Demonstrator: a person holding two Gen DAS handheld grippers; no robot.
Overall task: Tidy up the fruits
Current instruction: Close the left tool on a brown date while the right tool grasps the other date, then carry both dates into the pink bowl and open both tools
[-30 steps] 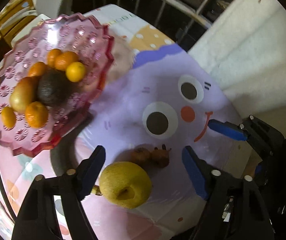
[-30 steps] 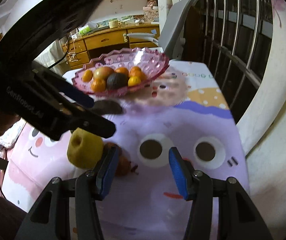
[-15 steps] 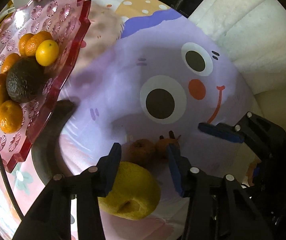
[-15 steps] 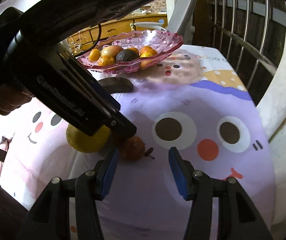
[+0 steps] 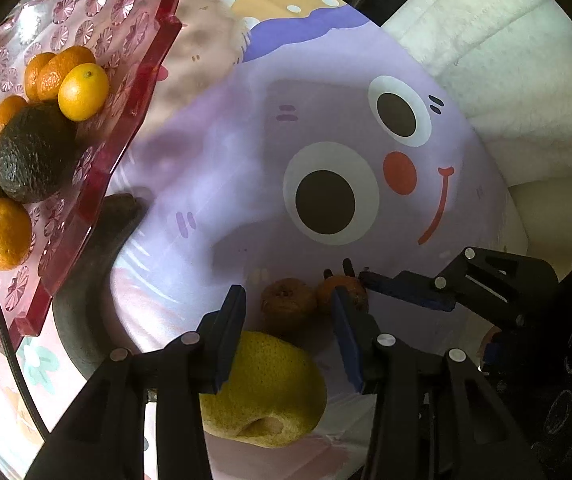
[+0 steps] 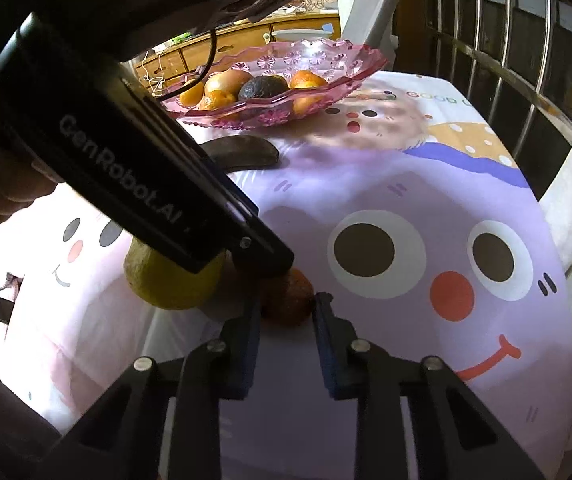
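- Two small wrinkled orange fruits (image 5: 288,304) lie side by side on the cartoon-print cloth, beside a yellow pear (image 5: 264,386).
- The left gripper (image 5: 286,330) has narrowed and dropped around the nearer one, jaws not yet touching; the right gripper (image 6: 284,322) has closed in on the other fruit (image 6: 288,298), contact unclear.
- Both pickups look imminent.
- Only the right view shows the dark banana (image 6: 246,154) under the pink fruit dish (image 6: 350,76); the left shows the dish contents from above.

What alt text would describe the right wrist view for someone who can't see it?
The right tongs bracket a small shrivelled orange fruit on a purple cartoon-face tablecloth, open and not yet clamped. The left tongs' black body crosses above a yellow pear; behind, a pink glass dish holds tangerines and an avocado.
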